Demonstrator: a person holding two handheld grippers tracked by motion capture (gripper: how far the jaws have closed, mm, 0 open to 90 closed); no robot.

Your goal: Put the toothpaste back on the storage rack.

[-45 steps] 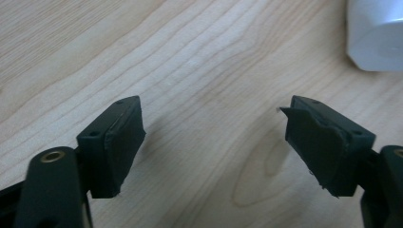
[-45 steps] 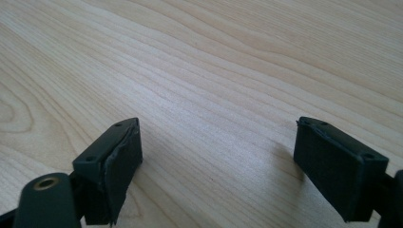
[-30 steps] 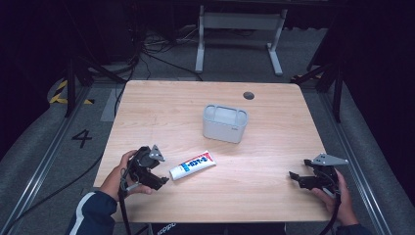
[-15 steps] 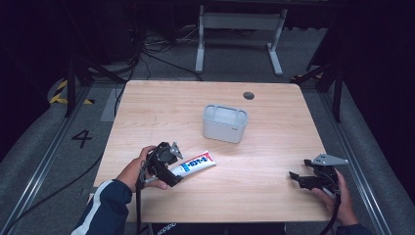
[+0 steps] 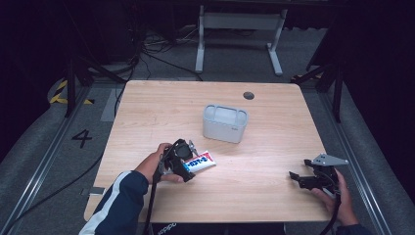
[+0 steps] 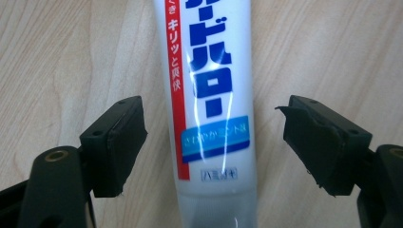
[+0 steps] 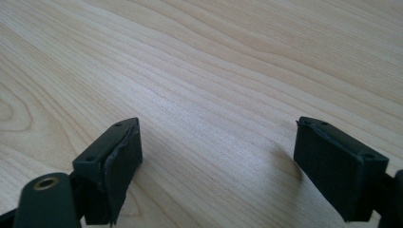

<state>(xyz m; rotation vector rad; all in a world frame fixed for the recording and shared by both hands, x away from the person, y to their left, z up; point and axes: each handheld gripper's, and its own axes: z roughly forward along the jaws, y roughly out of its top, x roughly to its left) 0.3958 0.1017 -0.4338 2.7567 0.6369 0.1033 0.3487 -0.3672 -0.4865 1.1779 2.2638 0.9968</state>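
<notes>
From the high view, the wooden table (image 5: 274, 161) carries a white toothpaste tube (image 5: 201, 160) lying flat at about seven o'clock from the grey container (image 5: 225, 123) that stands near the table's middle. The left gripper (image 5: 187, 159) sits over the tube's near end, the left hand (image 5: 155, 164) behind it at nine o'clock. From this height it is hard to tell whether the jaws touch the tube or only hover above it.

The left gripper view settles that. Here the tube (image 6: 209, 109) runs from six o'clock to twelve o'clock straight up the middle, with blue lettering, a red stripe along one edge and a light blue band low on its face. The left gripper (image 6: 211, 142) has its jaws apart, one at nine o'clock and one at three o'clock of the tube, with bare wood showing on each side between pad and tube. The jaws have just been closing a little, with the tube between them and not yet pressed.

At the table's near right, at about four o'clock from the container, the right gripper (image 5: 299, 177) rests low in the right hand (image 5: 342, 200), well apart from the tube. The right gripper view shows what the high view cannot: the right gripper (image 7: 218, 161) has its jaws spread wide over plain wood grain.
</notes>
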